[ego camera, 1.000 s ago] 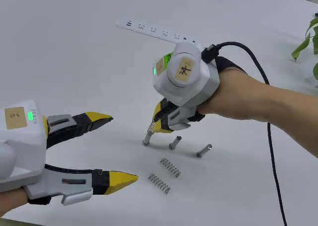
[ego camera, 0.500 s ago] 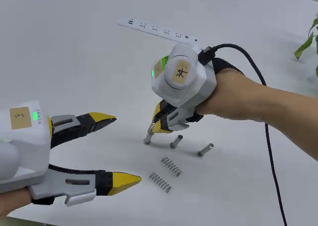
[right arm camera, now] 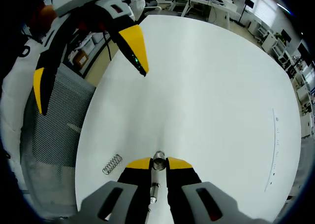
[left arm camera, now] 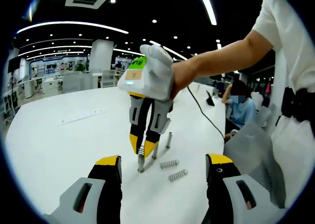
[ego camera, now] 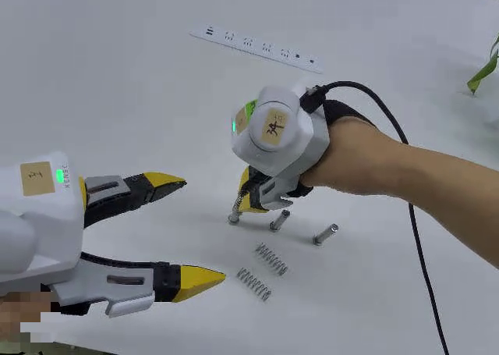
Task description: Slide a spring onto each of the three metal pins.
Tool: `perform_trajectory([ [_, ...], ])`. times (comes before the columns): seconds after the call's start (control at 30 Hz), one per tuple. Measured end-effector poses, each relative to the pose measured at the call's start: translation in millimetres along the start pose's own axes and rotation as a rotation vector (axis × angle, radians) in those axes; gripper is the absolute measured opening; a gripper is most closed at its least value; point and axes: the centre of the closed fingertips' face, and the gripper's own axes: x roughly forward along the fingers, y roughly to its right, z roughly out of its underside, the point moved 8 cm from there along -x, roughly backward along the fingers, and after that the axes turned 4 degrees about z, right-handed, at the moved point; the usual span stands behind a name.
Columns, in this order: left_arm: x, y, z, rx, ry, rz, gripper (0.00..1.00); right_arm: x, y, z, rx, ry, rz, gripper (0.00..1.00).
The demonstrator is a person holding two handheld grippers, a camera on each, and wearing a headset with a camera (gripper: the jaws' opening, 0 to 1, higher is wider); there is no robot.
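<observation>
3 small silver metal pins (ego camera: 279,220) stand in a row, leftmost (ego camera: 234,215) w/ a thin coiled wire spring (left arm camera: 141,151) on it, 2 springs (ego camera: 271,259) loose nearby

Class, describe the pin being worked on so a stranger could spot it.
On the white table, three metal pins stand below the right gripper. Take the end pin nearest the left gripper: unlike its bare neighbours, it carries a spring held by the right gripper.

Layout: 3 pins (ego camera: 278,220) in row on table (ego camera: 117,82).
2 loose springs (ego camera: 271,259) just in frt of pins; pwr strip (ego camera: 257,46) well behind, far side.
</observation>
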Motion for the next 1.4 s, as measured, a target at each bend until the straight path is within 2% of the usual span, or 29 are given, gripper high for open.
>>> perform_trajectory([
  [0.43,-1.4,0.5,2.9,-0.007,-0.003,-0.005,0.7,21.5,-0.3,4.6,-0.011,-0.018,0.005,0.12],
  [1.2,-0.9,0.5,3.0,-0.009,-0.003,-0.002,0.7,29.8,-3.2,5.2,-0.006,-0.032,0.015,0.12],
  [1.4,-0.6,1.1,2.8,-0.009,-0.004,-0.001,0.7,29.4,-4.9,2.6,0.0,-0.023,0.017,0.17],
])
